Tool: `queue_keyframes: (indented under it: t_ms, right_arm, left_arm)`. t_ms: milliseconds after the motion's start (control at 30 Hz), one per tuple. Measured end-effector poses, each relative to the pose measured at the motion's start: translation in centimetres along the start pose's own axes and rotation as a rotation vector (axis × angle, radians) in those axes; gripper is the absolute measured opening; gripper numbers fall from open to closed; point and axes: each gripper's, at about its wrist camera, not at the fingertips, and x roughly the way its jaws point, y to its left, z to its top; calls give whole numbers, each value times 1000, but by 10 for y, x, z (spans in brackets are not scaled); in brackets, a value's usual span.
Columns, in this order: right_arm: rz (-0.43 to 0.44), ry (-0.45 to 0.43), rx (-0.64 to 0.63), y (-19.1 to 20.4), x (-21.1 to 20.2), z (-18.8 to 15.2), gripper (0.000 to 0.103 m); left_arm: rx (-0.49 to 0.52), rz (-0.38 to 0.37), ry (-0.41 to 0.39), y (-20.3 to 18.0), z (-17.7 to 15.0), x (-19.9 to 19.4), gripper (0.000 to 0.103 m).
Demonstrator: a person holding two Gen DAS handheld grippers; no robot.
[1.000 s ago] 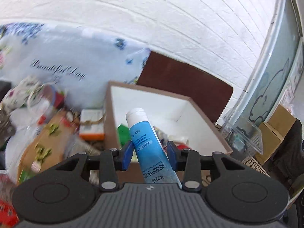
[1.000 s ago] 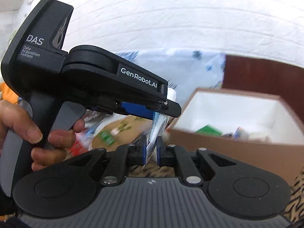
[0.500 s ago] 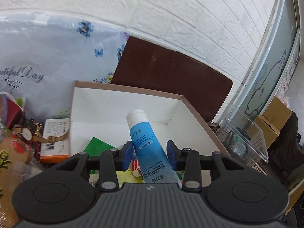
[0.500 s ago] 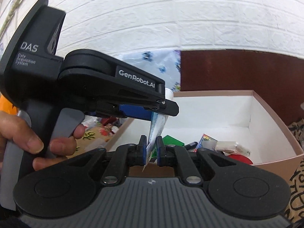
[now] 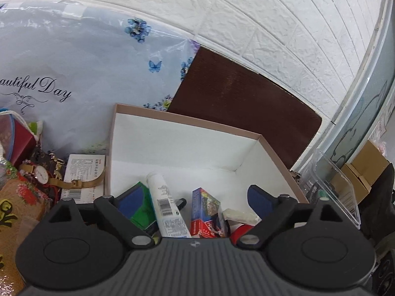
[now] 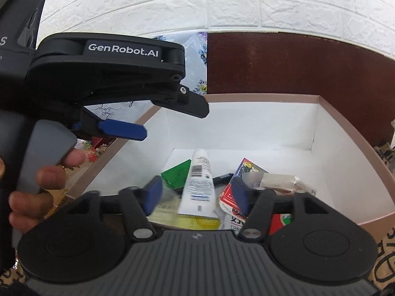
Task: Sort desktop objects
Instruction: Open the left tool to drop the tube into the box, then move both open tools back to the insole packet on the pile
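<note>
White embossed brick-pattern wall [image 5: 259,19] fills upper frame in both views. Dark brown board [image 5: 237,101] leans against it, centre right. Pale floral sheet [image 5: 81,74] covers wall at left. Grey-green window frame [image 5: 365,93] along right edge. Even daylight.

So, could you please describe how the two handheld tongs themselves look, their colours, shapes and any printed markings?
Both are matte black plastic. The left tongs have a pistol-style handle with a grey trigger, white "GenRobot.AI" lettering on the arm, and flat blue pads. From its own camera, the right tongs show a ribbed dark grey base, two round black discs, silver screws on the linkage arms and blue pads. The left tongs look the same in their own view.
</note>
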Motion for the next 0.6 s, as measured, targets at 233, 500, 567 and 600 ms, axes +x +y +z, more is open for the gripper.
queue_keyframes:
  t_ms: [233, 500, 567, 600]
  right_arm:
    - [-41, -27, -41, 7, -3, -1, 89]
    - [-50, -40, -45, 17, -24, 2, 92]
    - [-54, -47, -51, 19, -28, 4, 94]
    - [-54, -50, -53, 20, -30, 4, 95]
  left_arm:
    - [11, 34, 12, 2, -8, -8, 95]
    - [50, 43, -1, -5, -15, -25, 95]
    - [61, 44, -5, -8, -16, -30, 95]
    - [69, 43, -8, -9, -17, -33, 95]
